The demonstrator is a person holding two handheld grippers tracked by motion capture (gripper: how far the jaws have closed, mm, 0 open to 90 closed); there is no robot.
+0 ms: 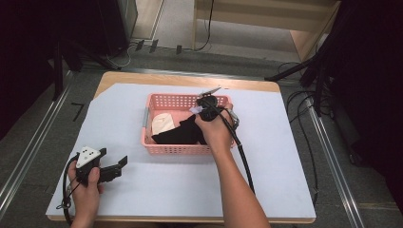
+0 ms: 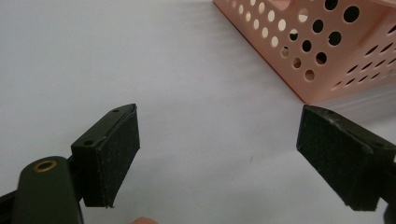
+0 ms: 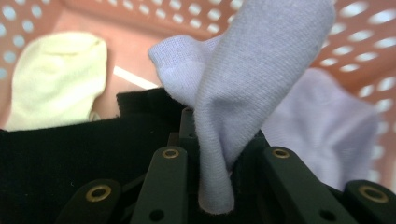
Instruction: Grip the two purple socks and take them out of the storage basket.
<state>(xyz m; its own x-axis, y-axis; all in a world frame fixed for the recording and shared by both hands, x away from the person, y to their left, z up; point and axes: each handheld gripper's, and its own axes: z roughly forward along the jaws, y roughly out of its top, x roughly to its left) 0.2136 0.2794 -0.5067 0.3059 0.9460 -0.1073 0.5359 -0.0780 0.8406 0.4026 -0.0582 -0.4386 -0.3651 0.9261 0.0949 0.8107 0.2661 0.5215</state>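
From above I see my right tongs (image 1: pixel 205 107) reaching down into the pink perforated basket (image 1: pixel 164 100), which sits near the middle of the white sheet (image 1: pixel 275 156) covering the tabletop (image 1: pixel 157 78). In the right gripper view those tongs (image 3: pixel 212 161) are clamped on a pale lavender sock (image 3: pixel 252 79): the fabric is pinched between the jaws and fans out above them, one end folded over to the left. Under it lies a black garment (image 3: pixel 56 158), probably another sock, though the blur keeps me from being sure. A pale yellow sock (image 3: pixel 53 79) lies flat on the basket floor at the far left, and more lavender fabric (image 3: pixel 336 126) rests against the right wall. From above, the black garment (image 1: pixel 178 134) lies across the near half of the basket and the yellow sock (image 1: pixel 161 122) lies beside it to the left.

My left tongs (image 1: pixel 116 167) rest low over the white sheet at the near left, well apart from the basket. In the left gripper view they (image 2: pixel 219 154) stand wide open with nothing between the pads (image 2: pixel 123 149), and a corner of the basket (image 2: pixel 322 56) shows ahead to the right.
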